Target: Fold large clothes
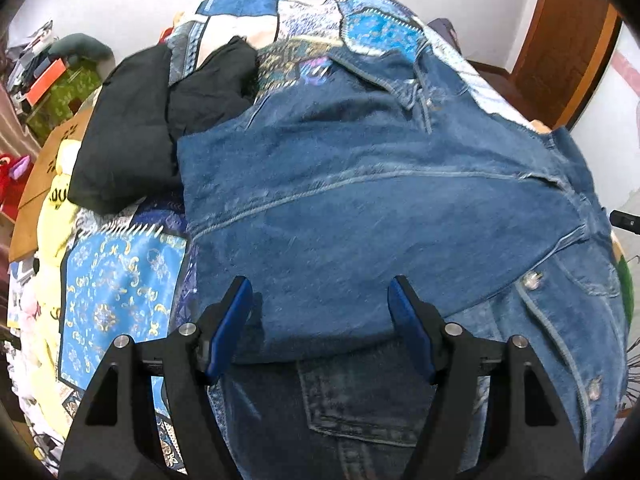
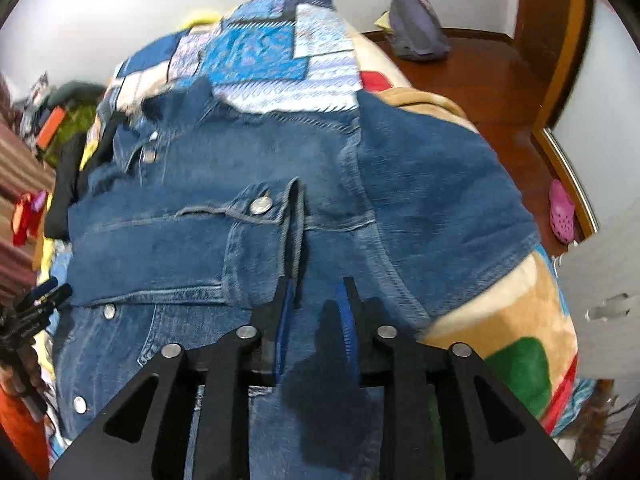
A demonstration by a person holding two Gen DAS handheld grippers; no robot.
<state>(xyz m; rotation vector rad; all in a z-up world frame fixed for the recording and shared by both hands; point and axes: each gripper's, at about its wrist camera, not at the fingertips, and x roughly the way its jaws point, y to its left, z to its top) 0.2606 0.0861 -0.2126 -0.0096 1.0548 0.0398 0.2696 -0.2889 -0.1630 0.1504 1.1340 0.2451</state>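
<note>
Here the denim jacket [image 1: 360,184] lies spread over a patchwork quilt [image 1: 120,280], collar at 12 o'clock, hem nearest, its long axis running 6 to 12 under both claws; a sleeve is folded across the chest. Left claw [image 1: 320,300] hangs wide over that sleeve's lower edge, nothing between the pads; right claw [image 2: 316,296], narrow and empty, sits nearer the placket, cuff button [image 2: 261,205] at its 11 o'clock. Stiff twill, raised seams, metal snaps; black garment [image 1: 132,128] bunched at 10 o'clock.

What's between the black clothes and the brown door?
The blue denim jacket, spread on the patterned blue quilt, in the left wrist view.
</note>
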